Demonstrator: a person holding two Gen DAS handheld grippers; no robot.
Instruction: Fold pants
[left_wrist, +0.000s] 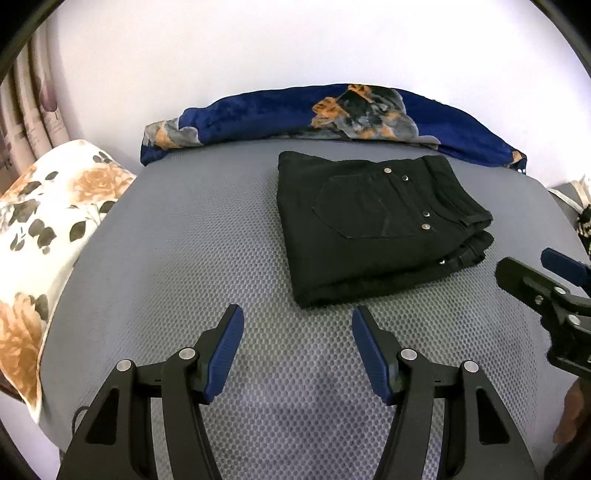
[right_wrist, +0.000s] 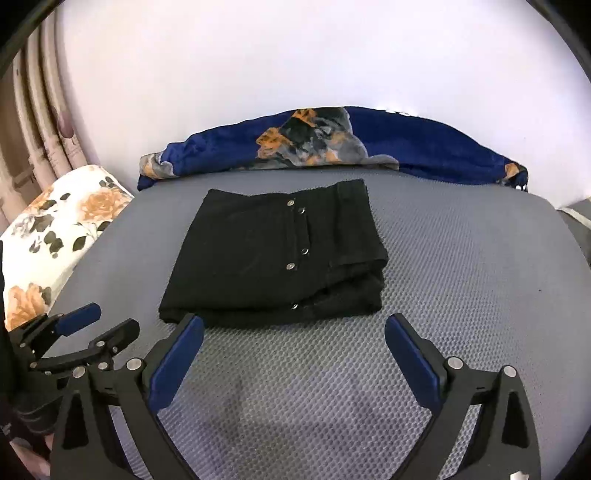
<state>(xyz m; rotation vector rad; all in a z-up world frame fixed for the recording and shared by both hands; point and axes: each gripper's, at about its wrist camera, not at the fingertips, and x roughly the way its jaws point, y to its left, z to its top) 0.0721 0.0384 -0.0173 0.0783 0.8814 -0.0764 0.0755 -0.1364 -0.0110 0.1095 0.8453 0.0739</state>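
Pants (left_wrist: 373, 225) lie folded on the bed (left_wrist: 184, 258), just ahead of both wide, empty hand-held grippers: left (left_wrist: 297, 325), right (right_wrist: 293, 332).

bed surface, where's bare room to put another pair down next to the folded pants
Bare grey mattress lies between the black pants and the bed's right edge, and between the pants and the floral pillow. Crowded along the back, where the blue blanket lies, and in front by both open tongs.

White wall (left_wrist: 295, 44); curtains (left_wrist: 33, 110); grey mattress (left_wrist: 184, 258).
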